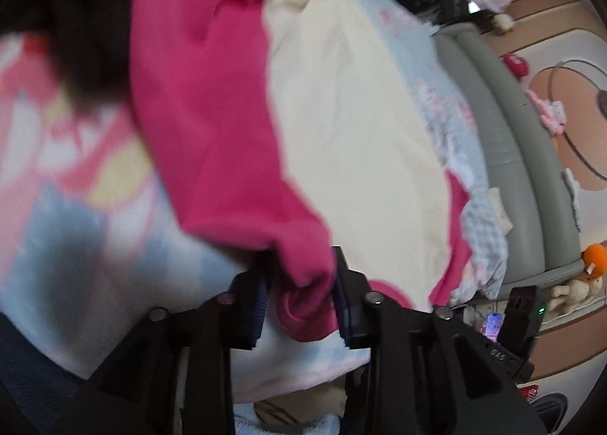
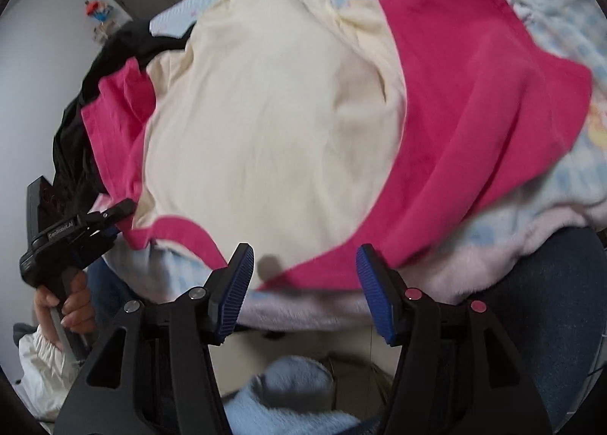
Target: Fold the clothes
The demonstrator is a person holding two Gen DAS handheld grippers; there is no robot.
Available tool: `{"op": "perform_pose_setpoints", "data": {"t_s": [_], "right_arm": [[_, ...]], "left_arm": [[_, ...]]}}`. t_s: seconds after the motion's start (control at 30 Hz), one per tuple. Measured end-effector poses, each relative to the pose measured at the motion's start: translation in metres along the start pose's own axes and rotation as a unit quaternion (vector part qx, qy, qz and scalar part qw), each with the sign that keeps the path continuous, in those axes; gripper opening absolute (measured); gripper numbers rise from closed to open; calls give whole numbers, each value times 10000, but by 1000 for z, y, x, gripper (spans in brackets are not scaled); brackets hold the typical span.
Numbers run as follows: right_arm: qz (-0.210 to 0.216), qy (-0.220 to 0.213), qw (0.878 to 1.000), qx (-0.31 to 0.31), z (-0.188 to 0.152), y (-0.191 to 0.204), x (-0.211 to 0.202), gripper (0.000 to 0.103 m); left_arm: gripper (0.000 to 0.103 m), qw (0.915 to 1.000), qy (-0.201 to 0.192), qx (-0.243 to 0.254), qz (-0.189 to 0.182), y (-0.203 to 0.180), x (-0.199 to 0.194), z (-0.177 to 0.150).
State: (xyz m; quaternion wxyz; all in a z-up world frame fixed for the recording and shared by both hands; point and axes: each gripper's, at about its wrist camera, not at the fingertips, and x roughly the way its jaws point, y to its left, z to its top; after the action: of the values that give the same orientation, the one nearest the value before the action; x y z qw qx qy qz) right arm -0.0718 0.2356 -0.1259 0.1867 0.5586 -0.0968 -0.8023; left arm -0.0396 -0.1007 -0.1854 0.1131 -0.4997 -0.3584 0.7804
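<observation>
A pink garment (image 2: pixel 474 101) lies spread on the bed with a cream garment (image 2: pixel 265 112) on top of it. In the left wrist view my left gripper (image 1: pixel 299 279) is shut on a bunched fold of the pink garment (image 1: pixel 212 112), which stretches up and to the left. The cream garment (image 1: pixel 353 139) lies to its right. In the right wrist view my right gripper (image 2: pixel 303 275) stands open just above the near edge of the pink cloth, nothing between its blue pads (image 2: pixel 237 283). The left gripper (image 2: pixel 114 222) shows at the far left, held by a hand (image 2: pixel 72 306).
A black garment (image 2: pixel 95 66) lies at the bed's left side. The bed has a blue checked and pink blanket (image 2: pixel 531 215). A grey padded bed frame (image 1: pixel 504 123) and toys on the floor (image 1: pixel 584 275) lie to the right. A light blue fluffy cloth (image 2: pixel 288 393) sits below the bed edge.
</observation>
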Motion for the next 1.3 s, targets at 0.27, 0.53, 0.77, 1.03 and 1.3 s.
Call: {"op": "perform_pose_setpoints", "data": {"t_s": [0.27,0.53,0.77,1.03,1.3], "right_arm": [[-219,588,9956,-703,-8,22,14,59],[498,-57,9981,-362,8,16,13,59],[1205,-775,9896,-101,25,13,11,70],[1347,-534,9894,-48,11,5,32,23],[1762,-876,9804,30,9,-5,-17,13]], "left_arm": [[11,9973,-344,-62,-650,-20,-23,-11],[11,9931,-590,146,-999,-42,-53,-1],[11,9991,-80,-98,-394,-7,-21,-12],[11,9999,54,-117,-93,-1,-12,-20],[11,9979,-102,88,-628,-32,-26,-18]]}}
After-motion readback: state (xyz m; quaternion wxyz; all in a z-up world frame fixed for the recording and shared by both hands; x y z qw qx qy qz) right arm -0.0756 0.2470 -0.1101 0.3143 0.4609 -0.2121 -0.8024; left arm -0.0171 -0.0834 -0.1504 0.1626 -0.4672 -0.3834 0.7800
